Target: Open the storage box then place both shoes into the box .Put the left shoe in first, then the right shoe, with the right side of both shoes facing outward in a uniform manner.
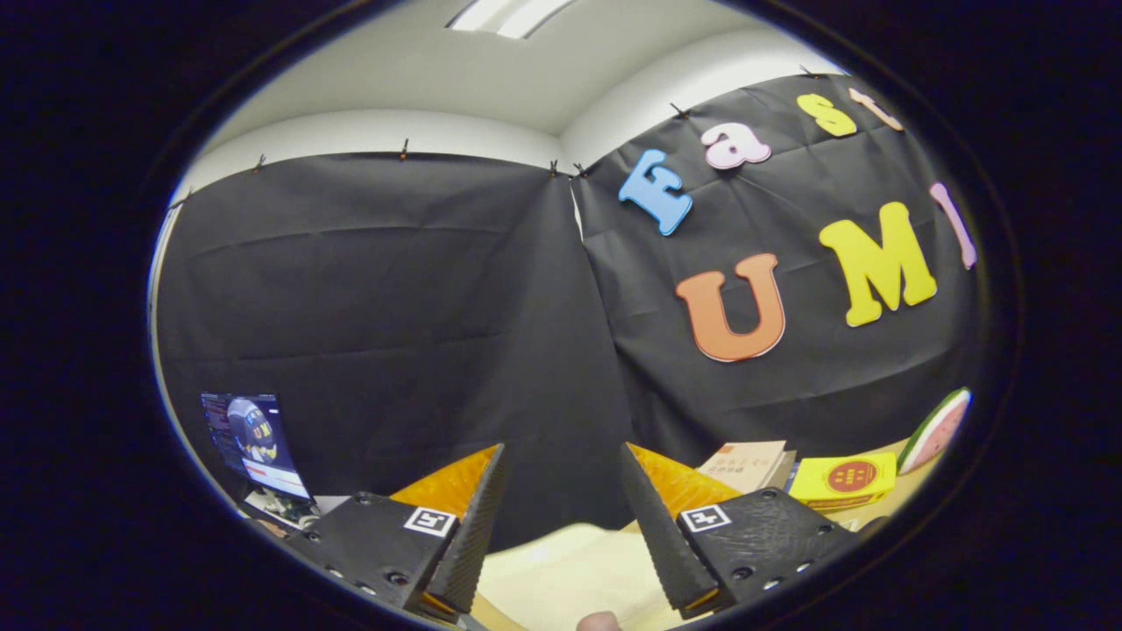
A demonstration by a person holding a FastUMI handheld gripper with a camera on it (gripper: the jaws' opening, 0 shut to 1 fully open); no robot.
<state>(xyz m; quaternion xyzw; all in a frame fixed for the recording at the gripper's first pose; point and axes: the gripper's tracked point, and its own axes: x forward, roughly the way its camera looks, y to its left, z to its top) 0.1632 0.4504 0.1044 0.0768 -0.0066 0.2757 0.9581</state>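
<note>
Between the two fingers of the gripper (561, 513) nothing is being held: they are standing well apart, wide open, with only the booth's black cloth wall (394, 289) showing far beyond the gap. The tool is pointing high, toward the wall and not down at the work surface, so just a pale strip of table (561, 570) is peeking out near the finger bases, and a fingertip (599, 622) of the person is edging in at the very near side.

Neither the storage box nor either shoe is appearing anywhere ahead of the fingers; where they are lying cannot be told from this angle. To the far right, beyond the right finger, a tan book (745, 464) and a yellow book (843, 479) are lying side by side on the table, with a watermelon-slice toy (934, 431) propped further right. To the far left, a lit screen (252, 443) is standing against the cloth.

Judging from this, the task is looking barely started, with the opening of the box presumably the step in hand. To do it well, the holder would probably need to tilt the gripper down until the box comes between and just ahead of the fingers, keep them spread as they are now, and line them up squarely on the lid's edge or handle before closing, avoiding the books on the right.
</note>
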